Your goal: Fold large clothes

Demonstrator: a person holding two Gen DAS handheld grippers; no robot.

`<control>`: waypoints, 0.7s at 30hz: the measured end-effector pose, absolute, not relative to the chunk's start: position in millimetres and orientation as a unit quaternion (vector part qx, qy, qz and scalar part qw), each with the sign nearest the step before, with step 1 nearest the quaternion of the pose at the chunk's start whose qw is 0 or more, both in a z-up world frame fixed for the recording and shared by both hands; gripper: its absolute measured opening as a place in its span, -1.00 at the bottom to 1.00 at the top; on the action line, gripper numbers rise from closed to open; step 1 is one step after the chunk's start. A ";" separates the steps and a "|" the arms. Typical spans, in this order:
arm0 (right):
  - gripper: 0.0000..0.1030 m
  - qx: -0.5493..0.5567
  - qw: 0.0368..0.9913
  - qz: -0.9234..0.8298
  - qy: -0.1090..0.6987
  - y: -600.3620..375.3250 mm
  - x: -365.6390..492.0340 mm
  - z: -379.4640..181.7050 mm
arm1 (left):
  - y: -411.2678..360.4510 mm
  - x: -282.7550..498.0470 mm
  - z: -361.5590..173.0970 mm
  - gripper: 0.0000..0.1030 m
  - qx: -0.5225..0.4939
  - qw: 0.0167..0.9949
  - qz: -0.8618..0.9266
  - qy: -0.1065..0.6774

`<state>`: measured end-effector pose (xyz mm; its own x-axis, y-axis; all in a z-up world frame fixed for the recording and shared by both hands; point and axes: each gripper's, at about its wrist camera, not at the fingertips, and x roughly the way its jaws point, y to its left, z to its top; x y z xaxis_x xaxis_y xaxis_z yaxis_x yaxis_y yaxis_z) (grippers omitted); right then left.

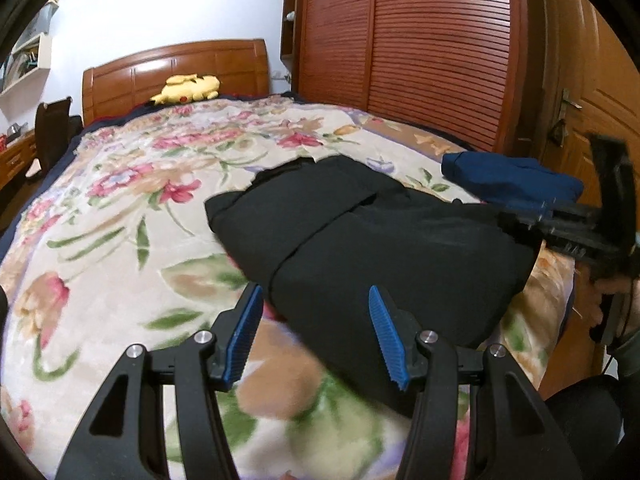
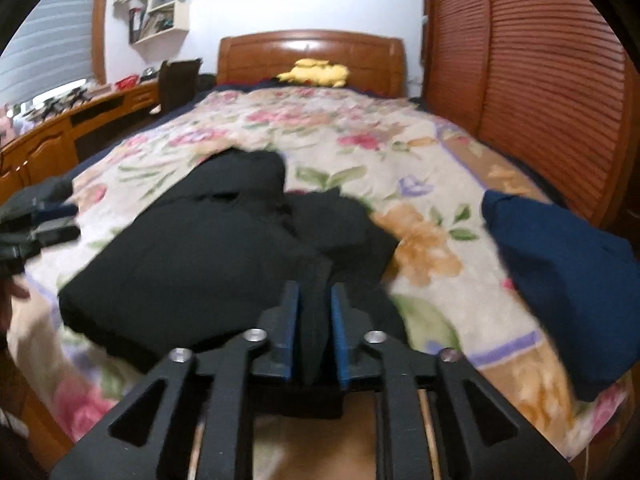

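Black garment (image 1: 372,236): partly folded, lies on the flowered blanket (image 1: 132,208) at the foot end of the bed, far from the headboard (image 1: 176,68).
Garment edge: one bunched fold of the black cloth rises off the blanket into the right gripper (image 2: 315,320).
Right gripper: fingers clenched on that fold; the blue pads (image 2: 290,320) press it from both sides.
Left gripper (image 1: 316,332): fingers released, spread wide, nothing between the pads; it hovers at the garment's near corner, on the side away from the wardrobe (image 1: 404,48).
Blue garment (image 2: 560,276): folded, on the blanket beside the black one, on the wardrobe side, apart from it.
Yellow plush toy (image 1: 186,88): lies against the headboard.
Desk (image 2: 60,128): stands beside the bed, opposite the wardrobe, with a dark chair (image 2: 178,80) nearer the headboard.
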<state>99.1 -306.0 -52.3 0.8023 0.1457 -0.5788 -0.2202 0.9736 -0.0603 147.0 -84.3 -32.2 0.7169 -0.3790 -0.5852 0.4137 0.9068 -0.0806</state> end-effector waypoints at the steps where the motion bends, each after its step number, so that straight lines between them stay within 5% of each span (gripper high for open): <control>1: -0.36 -0.054 0.950 0.097 0.292 -306.8 99.6 -46.7 | -87.3 147.4 -34.7 0.05 0.030 0.925 -0.215 0.312; 5: -0.15 -0.043 0.955 0.118 0.270 -303.6 94.8 -34.7 | -96.3 148.0 -43.7 0.05 0.042 0.923 -0.215 0.318; 13: -0.12 -0.069 0.945 0.183 0.264 -267.7 91.9 -44.0 | -103.0 148.9 -52.6 0.05 0.059 0.920 -0.210 0.326; 21: -0.11 -0.147 0.916 0.169 0.332 -242.8 104.1 -110.0 | -101.2 145.4 -59.6 0.06 0.051 0.918 -0.207 0.336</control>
